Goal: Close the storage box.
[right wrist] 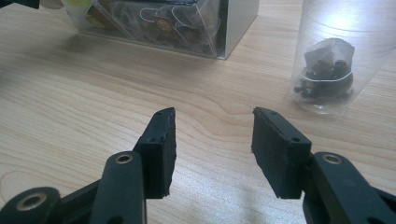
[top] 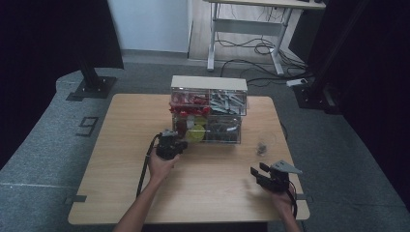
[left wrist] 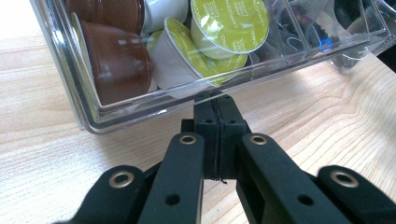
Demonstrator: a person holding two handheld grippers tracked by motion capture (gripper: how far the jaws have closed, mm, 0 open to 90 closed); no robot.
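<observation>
High view: a person's two forearms come in from 6 o'clock over a wooden bench [top: 121, 193]; a clear drawer cabinet [top: 209, 110] stands toward 12 o'clock.
Left tongs [top: 175, 141]: jaws pressed together, tips against the front lip of the lower left drawer [left wrist: 140, 109], seemingly pinching a small clear tab there; I cannot tell for certain that they grip it.
Drawer contents: coffee pods, brown [left wrist: 119, 60] and lime-lidded [left wrist: 229, 24], lie jumbled just behind the clear front wall in the left gripper view.
Drawer axis: its front edge runs across the tongs, so the slide direction points straight back along the jaws, toward 6 o'clock in the high view.
Right tongs [top: 260, 173]: jaws apart with nothing between them, hovering low over bare wood near the bench's 5 o'clock corner.
Clear cup [right wrist: 337, 56]: upright, at 1 o'clock from the right tongs in the right gripper view, well apart from them; a tea bag [right wrist: 327, 70] sits at its bottom.
Nearer hand: the left hand [top: 162, 164] is at the drawer; the right is well away from it.
Likely next move: a straight pull or push along the drawer's slide line, kept square so it does not jam.
</observation>
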